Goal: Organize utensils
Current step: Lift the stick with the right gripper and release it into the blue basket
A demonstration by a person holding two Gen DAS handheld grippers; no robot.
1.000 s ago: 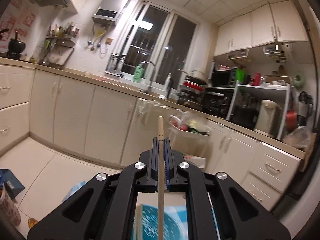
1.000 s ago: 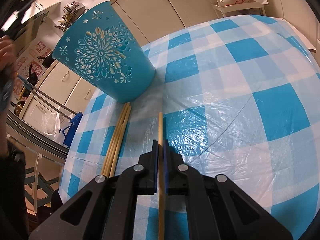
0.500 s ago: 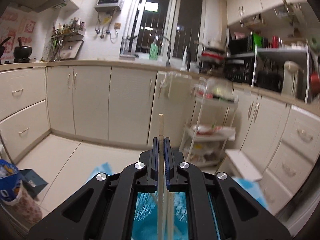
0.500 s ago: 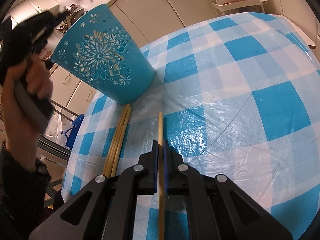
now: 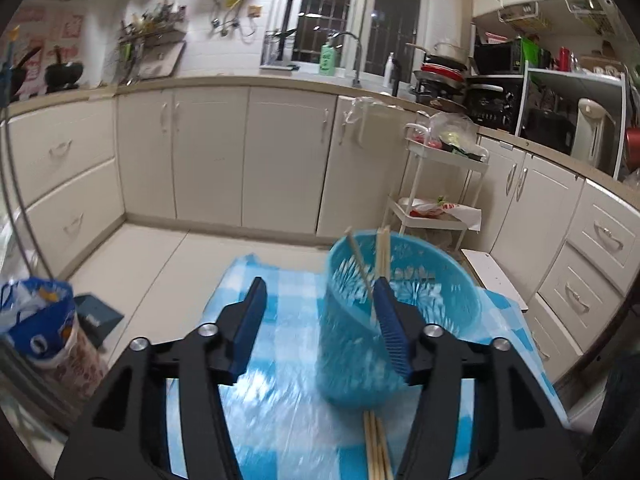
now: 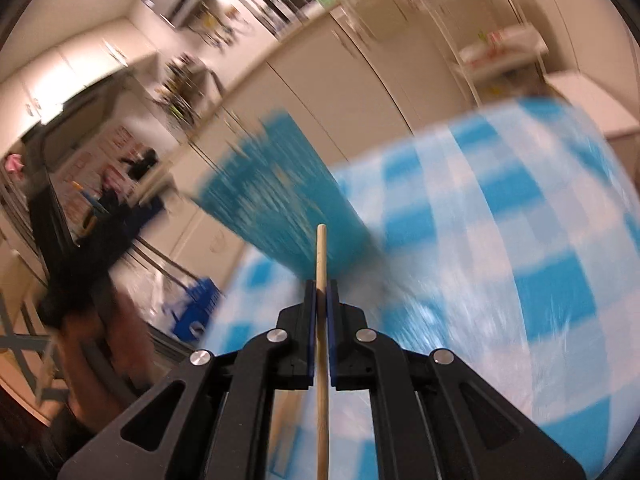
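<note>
Since a second ago the left gripper [image 5: 320, 320] has let go of its chopstick, which now leans in the blue basket [image 5: 400, 320] with the other chopsticks [image 5: 382, 252]; its jaws are opening with nothing between them. Basket stands on the checked tablecloth [image 5: 272, 400], more loose chopsticks [image 5: 376, 444] at its foot. Right gripper [image 6: 320, 292] is clamped tight on a single chopstick [image 6: 321, 248], lifted clear of the cloth, view blurred.

Cream kitchen cabinets [image 5: 208, 152], dark window [image 5: 332, 20]
</note>
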